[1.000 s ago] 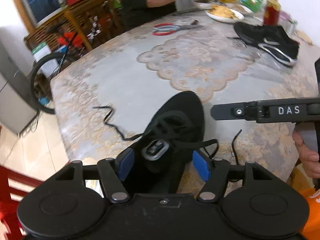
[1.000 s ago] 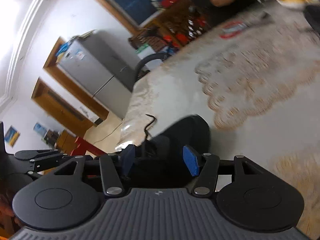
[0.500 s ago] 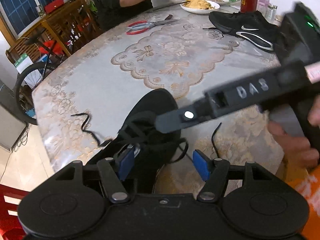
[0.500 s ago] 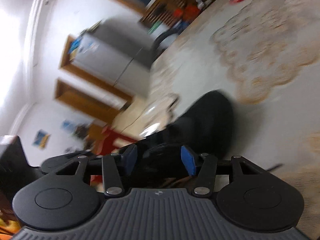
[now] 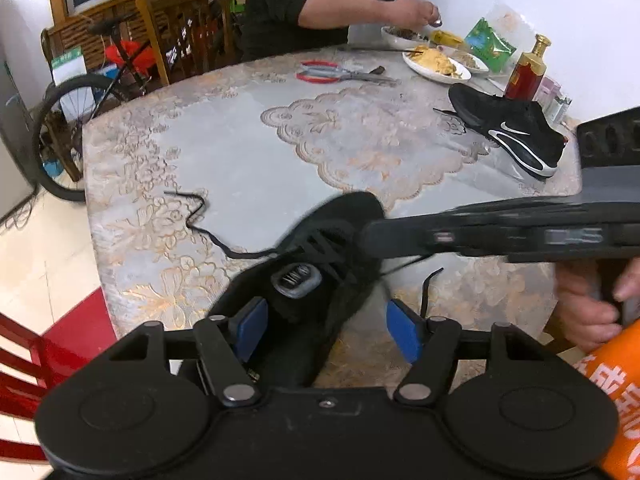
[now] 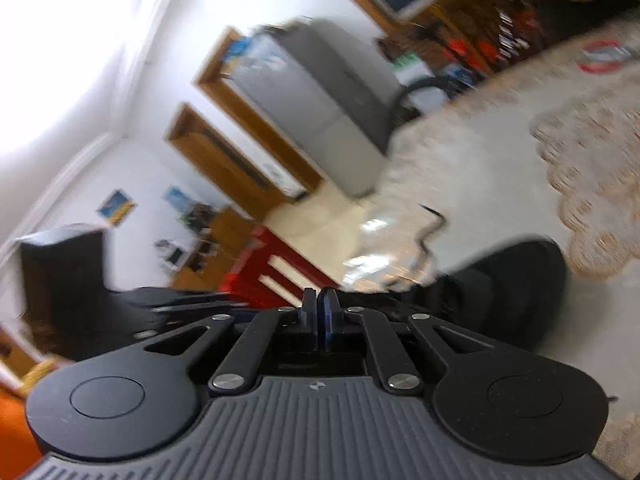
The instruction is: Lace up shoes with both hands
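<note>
A black shoe [image 5: 348, 216] lies on the patterned table [image 5: 248, 168], toe pointing away, partly laced. One loose lace end [image 5: 196, 216] trails off to the left; another end [image 5: 428, 292] stands up at the right. My left gripper [image 5: 326, 330] is open, its blue pads either side of the shoe's heel opening, the right pad clear of it. My right gripper [image 5: 368, 236] reaches in from the right over the lacing. Its jaws are closing, pads nearly together [image 6: 320, 304], and a taut lace runs up to them. The shoe [image 6: 520, 280] lies just beyond.
A second black shoe [image 5: 516, 132] with a white swoosh sits at the far right. Red-handled scissors [image 5: 332, 74], plates of food [image 5: 436, 66] and a bottle [image 5: 528, 72] stand at the back, where a person [image 5: 312, 4] is eating. A red chair [image 5: 24, 360] is at the left.
My right gripper's jaws went from wide open around the shoe to nearly shut, and it swung over the lacing. The lace loop at the shoe's right is now pulled taut.
</note>
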A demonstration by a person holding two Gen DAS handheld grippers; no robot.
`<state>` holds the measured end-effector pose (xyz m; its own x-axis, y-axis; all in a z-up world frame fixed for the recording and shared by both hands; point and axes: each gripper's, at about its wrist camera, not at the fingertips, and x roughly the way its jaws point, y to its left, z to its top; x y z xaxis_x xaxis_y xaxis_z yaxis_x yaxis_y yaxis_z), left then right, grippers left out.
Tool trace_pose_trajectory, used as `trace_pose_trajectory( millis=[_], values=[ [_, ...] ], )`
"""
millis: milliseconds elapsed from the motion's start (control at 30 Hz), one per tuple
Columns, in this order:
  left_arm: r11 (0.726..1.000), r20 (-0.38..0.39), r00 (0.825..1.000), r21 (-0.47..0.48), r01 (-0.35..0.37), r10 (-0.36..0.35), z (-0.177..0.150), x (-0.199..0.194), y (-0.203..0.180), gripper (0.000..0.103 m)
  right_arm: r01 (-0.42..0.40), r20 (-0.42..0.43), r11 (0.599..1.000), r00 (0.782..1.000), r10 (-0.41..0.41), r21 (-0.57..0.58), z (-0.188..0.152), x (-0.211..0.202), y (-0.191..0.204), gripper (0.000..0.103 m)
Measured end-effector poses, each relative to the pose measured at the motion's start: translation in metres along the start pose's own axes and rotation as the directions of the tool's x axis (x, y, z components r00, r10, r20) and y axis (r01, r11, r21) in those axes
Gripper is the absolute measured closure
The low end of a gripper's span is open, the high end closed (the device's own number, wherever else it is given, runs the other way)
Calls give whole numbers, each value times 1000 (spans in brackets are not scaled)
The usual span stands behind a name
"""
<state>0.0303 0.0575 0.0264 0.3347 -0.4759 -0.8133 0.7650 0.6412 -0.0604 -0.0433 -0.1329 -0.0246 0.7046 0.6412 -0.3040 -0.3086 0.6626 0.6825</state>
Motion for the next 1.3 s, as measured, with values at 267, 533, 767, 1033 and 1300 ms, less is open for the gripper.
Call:
trace_pose_trajectory(
  millis=[267,533,767,1033,1300],
  values=[
    [990,-52,999,139,-3,10,-14,19,-13,39,62,-243,989,965,-94,-135,-9,5,14,82],
    [990,-4,999,131,54,-54,-21,11,2,37,237,-195,913,964,-180,331,1,-15,-33,62],
    [984,53,990,127,126,-134,-19,5,9,36,191,-247,715,969,-26,673,-1,16,-59,62],
    [971,58,976,135,199,-208,-18,14,6,35,326,-388,710,918,-81,624,13,37,-65,61],
    [954,49,958,111,277,-284,-14,28,3,34,301,-360,696,931,-65,652,14,31,-66,59]
  ],
)
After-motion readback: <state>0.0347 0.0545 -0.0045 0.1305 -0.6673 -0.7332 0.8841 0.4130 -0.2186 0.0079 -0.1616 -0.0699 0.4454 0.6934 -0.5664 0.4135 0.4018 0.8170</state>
